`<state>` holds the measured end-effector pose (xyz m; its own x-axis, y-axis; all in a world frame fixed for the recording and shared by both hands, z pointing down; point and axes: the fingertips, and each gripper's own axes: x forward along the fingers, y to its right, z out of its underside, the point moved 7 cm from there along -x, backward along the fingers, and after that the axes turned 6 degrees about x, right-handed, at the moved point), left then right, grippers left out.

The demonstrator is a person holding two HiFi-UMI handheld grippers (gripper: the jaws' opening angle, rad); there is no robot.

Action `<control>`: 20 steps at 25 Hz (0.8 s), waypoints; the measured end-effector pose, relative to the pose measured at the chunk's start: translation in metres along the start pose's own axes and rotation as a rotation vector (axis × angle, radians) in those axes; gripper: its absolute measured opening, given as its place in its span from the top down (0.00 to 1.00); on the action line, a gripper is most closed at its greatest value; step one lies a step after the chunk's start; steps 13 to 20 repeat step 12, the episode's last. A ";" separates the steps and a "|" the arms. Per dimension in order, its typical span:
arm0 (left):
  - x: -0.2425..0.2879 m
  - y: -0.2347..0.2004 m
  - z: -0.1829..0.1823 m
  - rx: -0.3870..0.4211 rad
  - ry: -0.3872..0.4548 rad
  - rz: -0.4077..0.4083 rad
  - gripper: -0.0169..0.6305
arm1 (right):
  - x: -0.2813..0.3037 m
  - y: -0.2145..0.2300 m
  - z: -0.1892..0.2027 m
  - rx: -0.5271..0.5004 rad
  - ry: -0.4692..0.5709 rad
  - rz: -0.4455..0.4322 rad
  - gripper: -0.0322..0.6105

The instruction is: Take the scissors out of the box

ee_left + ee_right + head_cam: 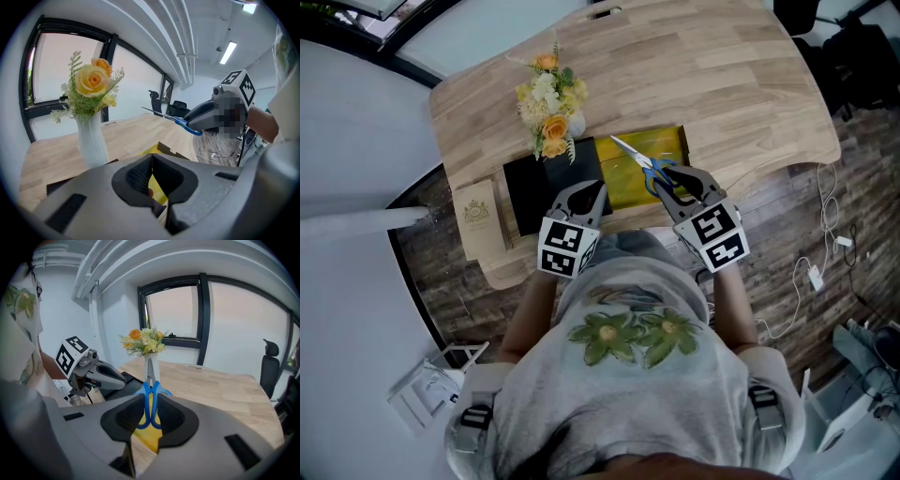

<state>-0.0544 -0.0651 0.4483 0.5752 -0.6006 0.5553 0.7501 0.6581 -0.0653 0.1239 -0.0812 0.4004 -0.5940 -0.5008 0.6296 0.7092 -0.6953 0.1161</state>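
Note:
My right gripper [675,180] is shut on the blue handles of the scissors [639,157]. It holds them above the open box with the yellow lining [667,141], and the silver blades point up and to the left. In the right gripper view the scissors [150,380] stand upright between the jaws of the right gripper [151,404]. My left gripper [586,194] hovers over the black lid [528,192] beside the box, and it is shut with nothing in it. In the left gripper view the pads of the left gripper [151,159] meet, and the scissors [185,124] show at the right.
A white vase of yellow and orange flowers [551,111] stands just behind the lid and the box. A beige booklet-like box [480,216] lies at the table's left front corner. Bare wooden tabletop [722,75] stretches behind and to the right. Cables lie on the floor to the right.

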 end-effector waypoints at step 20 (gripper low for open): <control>-0.008 -0.001 0.003 -0.001 0.003 -0.006 0.96 | 0.001 -0.004 0.001 -0.009 -0.005 0.015 0.82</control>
